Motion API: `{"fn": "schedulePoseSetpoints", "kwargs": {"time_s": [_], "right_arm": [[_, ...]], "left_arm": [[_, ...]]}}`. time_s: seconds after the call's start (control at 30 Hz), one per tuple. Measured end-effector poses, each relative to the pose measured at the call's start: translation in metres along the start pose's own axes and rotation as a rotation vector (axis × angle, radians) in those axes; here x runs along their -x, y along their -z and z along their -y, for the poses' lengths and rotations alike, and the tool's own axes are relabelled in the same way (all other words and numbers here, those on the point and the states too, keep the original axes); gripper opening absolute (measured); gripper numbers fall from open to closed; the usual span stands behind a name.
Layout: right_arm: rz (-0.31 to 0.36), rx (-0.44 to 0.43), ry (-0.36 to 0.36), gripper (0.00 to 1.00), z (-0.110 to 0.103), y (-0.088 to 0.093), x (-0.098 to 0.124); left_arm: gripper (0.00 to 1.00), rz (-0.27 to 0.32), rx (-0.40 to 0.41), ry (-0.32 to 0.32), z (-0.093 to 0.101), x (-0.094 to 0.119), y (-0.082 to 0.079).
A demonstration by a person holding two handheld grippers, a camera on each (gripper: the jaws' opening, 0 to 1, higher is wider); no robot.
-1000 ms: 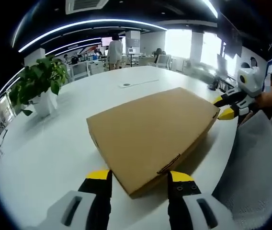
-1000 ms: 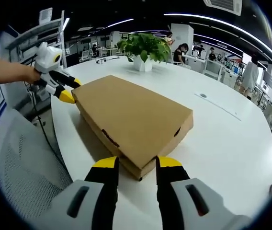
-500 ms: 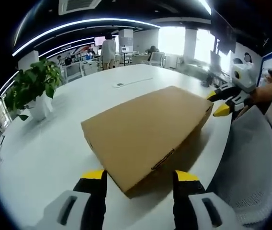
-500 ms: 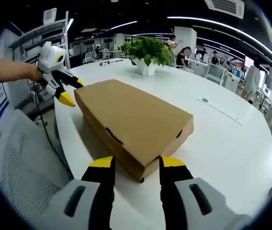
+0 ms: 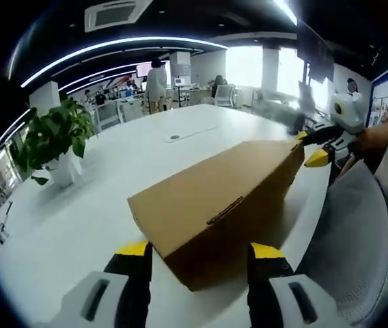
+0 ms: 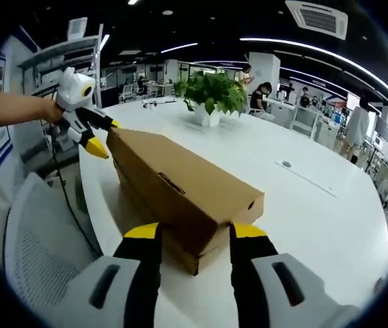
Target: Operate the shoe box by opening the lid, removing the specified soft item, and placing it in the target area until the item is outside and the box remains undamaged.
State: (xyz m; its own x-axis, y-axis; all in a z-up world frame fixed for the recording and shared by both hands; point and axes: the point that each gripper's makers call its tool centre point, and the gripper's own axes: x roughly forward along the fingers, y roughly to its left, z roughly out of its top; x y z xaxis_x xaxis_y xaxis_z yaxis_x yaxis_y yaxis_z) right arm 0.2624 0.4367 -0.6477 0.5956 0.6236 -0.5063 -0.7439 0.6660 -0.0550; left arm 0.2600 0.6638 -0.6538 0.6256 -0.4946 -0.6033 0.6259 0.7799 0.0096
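1. The white worktop [image 5: 78, 205] spreads wide and round ahead of both hand-held grippers, with a potted plant [image 5: 54, 137] standing well beyond the box, up and to the left of the left one.
2. The shoe box [image 5: 214, 205] lies on the worktop near its edge, one end just ahead of each tool. Its lid [image 6: 180, 181] looks tilted up along the person's side, though no gap into the box is visible, so the soft item inside cannot be seen.
3. A grey mesh chair [image 6: 37, 253] sits off the worktop edge, to the left of the right hand-held gripper.
4. The left hand-held gripper [image 5: 197, 251] has its jaws apart, straddling the near corner of the box without clamping it.
5. The right hand-held gripper [image 6: 187, 234] likewise stands apart, its yellow tips on either side of its own box corner.
6. To my eye the step in hand is opening the lid: lift both ends evenly and slowly, pushing on the lid's rim and not the base, so the cardboard hinges and does not crease or tear.
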Motion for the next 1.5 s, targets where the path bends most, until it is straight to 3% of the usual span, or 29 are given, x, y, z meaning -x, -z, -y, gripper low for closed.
{"fn": "schedulePoseSetpoints", "kwargs": {"time_s": [0.43,0.87,1.4,1.5], "right_arm": [[0.086,0.043,0.029,0.39,0.028,-0.049,0.000],[0.123,0.104,0.046,0.40,0.057,-0.079,-0.014],[0.134,0.140,0.099,0.33,0.090,-0.094,-0.032],[0.147,0.101,0.102,0.31,0.097,-0.097,-0.035]], "left_arm": [[0.53,0.097,-0.002,-0.071,-0.025,0.005,-0.049],[0.26,0.134,0.006,-0.190,-0.072,-0.003,-0.085],[0.08,0.140,-0.012,-0.276,-0.108,-0.017,-0.101],[0.06,0.142,-0.010,-0.280,-0.112,-0.019,-0.103]]}}
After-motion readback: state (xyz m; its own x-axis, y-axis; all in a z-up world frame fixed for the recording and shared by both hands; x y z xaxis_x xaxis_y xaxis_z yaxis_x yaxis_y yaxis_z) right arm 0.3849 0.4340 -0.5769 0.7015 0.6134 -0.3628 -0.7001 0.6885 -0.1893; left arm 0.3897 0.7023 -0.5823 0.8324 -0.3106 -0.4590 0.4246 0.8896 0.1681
